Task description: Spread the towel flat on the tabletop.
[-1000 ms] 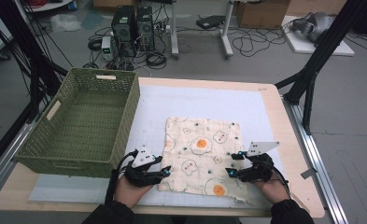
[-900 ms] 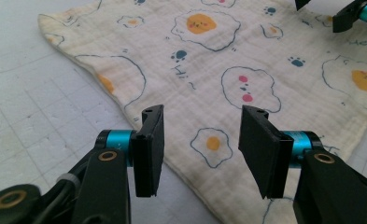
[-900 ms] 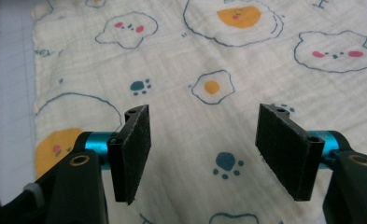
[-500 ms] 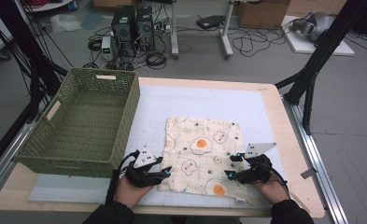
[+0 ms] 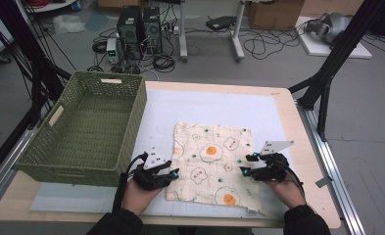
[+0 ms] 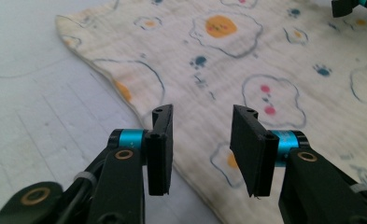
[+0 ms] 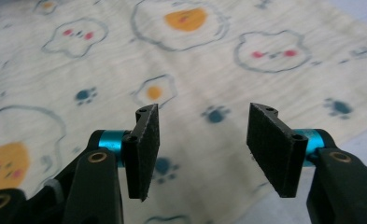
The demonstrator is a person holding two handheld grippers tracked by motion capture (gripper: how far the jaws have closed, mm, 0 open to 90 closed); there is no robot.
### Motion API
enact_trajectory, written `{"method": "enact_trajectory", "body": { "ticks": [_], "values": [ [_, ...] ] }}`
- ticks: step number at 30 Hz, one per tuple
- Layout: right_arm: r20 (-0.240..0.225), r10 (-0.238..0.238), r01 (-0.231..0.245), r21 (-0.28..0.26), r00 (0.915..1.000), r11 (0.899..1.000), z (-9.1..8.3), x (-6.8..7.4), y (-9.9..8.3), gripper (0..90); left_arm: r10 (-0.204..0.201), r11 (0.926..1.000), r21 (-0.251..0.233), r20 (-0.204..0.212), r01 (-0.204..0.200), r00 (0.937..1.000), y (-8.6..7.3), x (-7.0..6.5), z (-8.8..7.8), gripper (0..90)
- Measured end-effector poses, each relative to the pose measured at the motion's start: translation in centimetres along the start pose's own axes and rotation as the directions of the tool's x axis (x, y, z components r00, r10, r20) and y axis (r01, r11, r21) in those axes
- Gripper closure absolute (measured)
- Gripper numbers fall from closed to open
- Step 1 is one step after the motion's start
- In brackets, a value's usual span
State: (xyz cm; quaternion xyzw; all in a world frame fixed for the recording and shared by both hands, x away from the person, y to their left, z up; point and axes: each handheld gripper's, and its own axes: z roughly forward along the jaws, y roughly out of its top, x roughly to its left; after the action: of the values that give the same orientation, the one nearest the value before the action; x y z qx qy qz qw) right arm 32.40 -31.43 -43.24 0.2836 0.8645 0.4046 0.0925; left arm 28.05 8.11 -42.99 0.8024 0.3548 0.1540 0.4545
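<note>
Closing in on the patterned cloth [image 5: 210, 165] lying flat on the table mat [image 5: 219, 105], beside the green basket [image 5: 87, 127]: left gripper [image 6: 202, 140] at its left edge, right gripper [image 7: 202, 140] over its right side, both jaws just narrowing, part-open, gripping nothing. Probably best to dip low and pinch the hems evenly

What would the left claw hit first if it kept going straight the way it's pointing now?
Most likely the printed cloth. The left claw has open jaws, just been closing, with nothing between them, aimed over the cloth's near edge. How high it sits above the fabric is unclear.
</note>
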Motion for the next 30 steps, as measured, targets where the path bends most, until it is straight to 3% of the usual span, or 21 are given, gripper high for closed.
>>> {"method": "enact_trajectory", "body": {
  "ticks": [3,7,10,14,15,18,20,22,23,25,26,27,29,30],
  "values": [
    [0.028,0.012,-0.013,0.016,0.9995,1.000,0.4,-1.3,0.7,46.7,-0.015,0.9998,0.015,-0.020,0.016,0.9997,1.3,0.9,1.5,63.6],
    [0.059,0.031,-0.033,0.028,0.9977,0.999,1.0,-3.2,1.8,51.0,-0.074,0.9973,-0.001,-0.075,0.074,0.9945,2.8,2.2,3.8,68.2],
    [0.077,0.048,-0.050,0.024,0.9959,0.998,1.6,-4.5,2.7,53.9,-0.110,0.9935,0.015,-0.129,0.113,0.9855,3.8,3.1,5.4,70.6],
    [0.132,0.067,-0.074,0.051,0.9890,0.996,2.5,-6.2,3.4,58.3,-0.159,0.9863,0.012,-0.206,0.165,0.9657,4.6,4.1,7.0,71.1],
    [0.145,0.068,-0.078,0.064,0.9871,0.995,2.7,-6.5,3.4,60.6,-0.159,0.9846,0.034,-0.234,0.172,0.9591,4.6,4.4,7.5,71.3],
    [0.144,0.073,-0.088,0.103,0.9869,0.991,3.7,-7.3,3.2,68.3,-0.155,0.9782,0.095,-0.260,0.185,0.9532,4.3,4.7,8.6,76.3],
    [0.138,0.071,-0.084,0.094,0.9880,0.992,3.8,-7.5,3.3,79.5,-0.124,0.9839,0.090,-0.275,0.154,0.9533,4.3,4.7,8.7,85.6],
    [0.129,0.059,-0.072,0.099,0.9900,0.992,4.1,-7.6,3.6,87.8,-0.106,0.9857,0.096,-0.283,0.138,0.9531,4.4,4.6,8.9,88.4],
    [0.123,0.055,-0.068,0.109,0.9909,0.992,4.3,-7.7,3.8,88.8,-0.109,0.9853,0.096,-0.288,0.142,0.9515,4.5,4.7,8.9,88.8],
    [0.129,0.060,-0.074,0.114,0.9899,0.991,4.5,-7.9,4.1,89.0,-0.120,0.9869,0.063,-0.336,0.149,0.9343,4.7,5.0,8.8,89.1],
    [0.132,0.061,-0.076,0.116,0.9894,0.990,4.5,-8.0,4.2,89.0,-0.133,0.9864,0.046,-0.339,0.158,0.9314,4.7,5.3,8.6,89.1],
    [0.137,0.054,-0.070,0.117,0.9892,0.991,4.5,-8.2,4.3,89.0,-0.153,0.9845,0.031,-0.331,0.173,0.9312,4.8,5.6,8.5,89.1],
    [0.119,0.062,-0.075,0.106,0.9909,0.992,4.3,-8.5,4.5,87.7,-0.155,0.9851,0.020,-0.326,0.171,0.9324,5.1,6.0,8.5,88.8],
    [0.130,0.065,-0.077,0.085,0.9893,0.993,4.2,-8.6,4.7,82.6,-0.175,0.9836,-0.015,-0.314,0.180,0.9332,5.1,6.1,8.4,88.6]
  ]
}}
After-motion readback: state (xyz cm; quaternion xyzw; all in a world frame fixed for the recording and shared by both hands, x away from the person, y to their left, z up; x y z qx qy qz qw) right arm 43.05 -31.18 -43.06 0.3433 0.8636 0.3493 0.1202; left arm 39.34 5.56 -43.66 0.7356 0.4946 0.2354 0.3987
